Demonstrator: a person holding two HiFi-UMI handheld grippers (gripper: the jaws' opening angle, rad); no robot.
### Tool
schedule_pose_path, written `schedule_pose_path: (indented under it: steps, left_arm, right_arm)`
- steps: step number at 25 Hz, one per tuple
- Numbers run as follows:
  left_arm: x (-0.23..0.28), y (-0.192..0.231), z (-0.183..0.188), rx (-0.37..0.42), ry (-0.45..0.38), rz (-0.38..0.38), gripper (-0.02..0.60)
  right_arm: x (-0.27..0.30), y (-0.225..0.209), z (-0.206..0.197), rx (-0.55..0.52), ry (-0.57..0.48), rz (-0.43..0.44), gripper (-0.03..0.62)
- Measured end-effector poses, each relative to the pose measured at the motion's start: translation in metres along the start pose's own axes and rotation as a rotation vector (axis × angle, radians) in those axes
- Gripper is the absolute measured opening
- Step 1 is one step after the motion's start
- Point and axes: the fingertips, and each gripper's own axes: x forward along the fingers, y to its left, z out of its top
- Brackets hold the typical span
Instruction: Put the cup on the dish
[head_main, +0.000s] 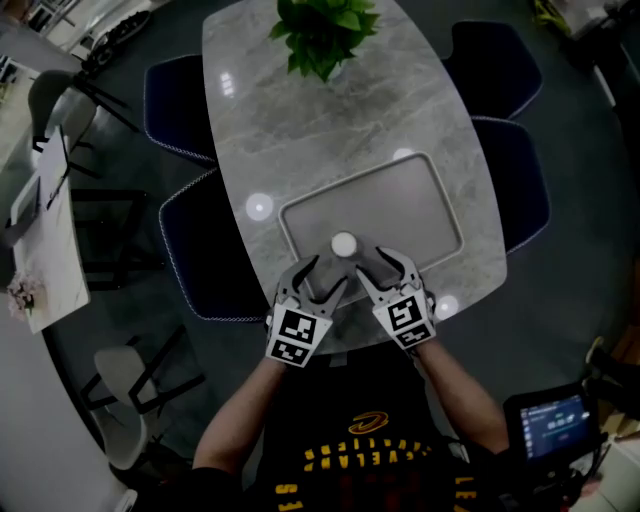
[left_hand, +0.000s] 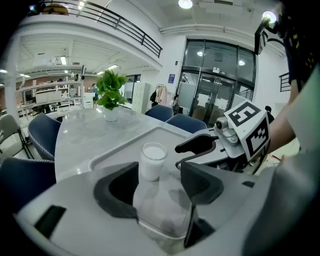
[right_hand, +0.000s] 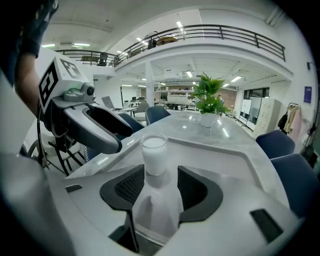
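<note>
A small white cup (head_main: 343, 244) stands upright on the near part of a grey tray-like dish (head_main: 400, 195) on the marble table. My left gripper (head_main: 328, 275) and right gripper (head_main: 372, 262) sit side by side at the dish's near edge, both pointing at the cup. In the left gripper view the cup (left_hand: 152, 160) stands just beyond the open left gripper (left_hand: 159, 175), untouched, on the dish (left_hand: 125, 145). The right gripper view shows the cup (right_hand: 154, 154) just past the open right gripper (right_hand: 161, 185), with the dish (right_hand: 225, 155) stretching beyond. Neither gripper holds anything.
A potted green plant (head_main: 322, 35) stands at the table's (head_main: 300, 130) far end. Dark blue chairs (head_main: 175, 100) (head_main: 510, 170) flank both sides of the table. A device with a lit screen (head_main: 550, 420) is at the lower right, off the table.
</note>
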Motion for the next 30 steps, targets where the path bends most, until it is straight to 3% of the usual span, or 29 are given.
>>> schedule_pose_path:
  steps: [4,10,15,16,17,20,26,30]
  left_arm:
    - [-0.007,-0.005,0.007,-0.010,-0.030,-0.016,0.242]
    - [-0.068,-0.036,0.022,-0.050,-0.114,-0.049,0.187]
    - [-0.095,-0.042,0.029,-0.061,-0.155,-0.046,0.178]
    - [-0.101,-0.043,0.029,-0.066,-0.162,-0.047,0.178]
    - [-0.107,-0.043,0.030,-0.074,-0.168,-0.050,0.178]
    - [-0.124,-0.045,0.035,-0.093,-0.194,-0.066,0.176]
    - [-0.160,-0.053,0.063,-0.109,-0.284,-0.108,0.105]
    - [-0.185,-0.066,0.091,-0.099,-0.360,-0.157,0.037]
  right_arm:
    - [-0.008,-0.007,0.011,0.041,-0.050,-0.017,0.213]
    - [-0.061,0.023,0.048,0.092,-0.139,-0.054,0.213]
    - [-0.083,0.034,0.068,0.086,-0.194,-0.062,0.208]
    - [-0.088,0.036,0.073,0.088,-0.205,-0.068,0.133]
    - [-0.093,0.038,0.077,0.092,-0.218,-0.074,0.098]
    - [-0.105,0.047,0.092,0.110,-0.260,-0.081,0.086]
    - [-0.133,0.068,0.131,0.163,-0.356,-0.089,0.010]
    - [-0.154,0.081,0.154,0.182,-0.420,-0.090,0.008]
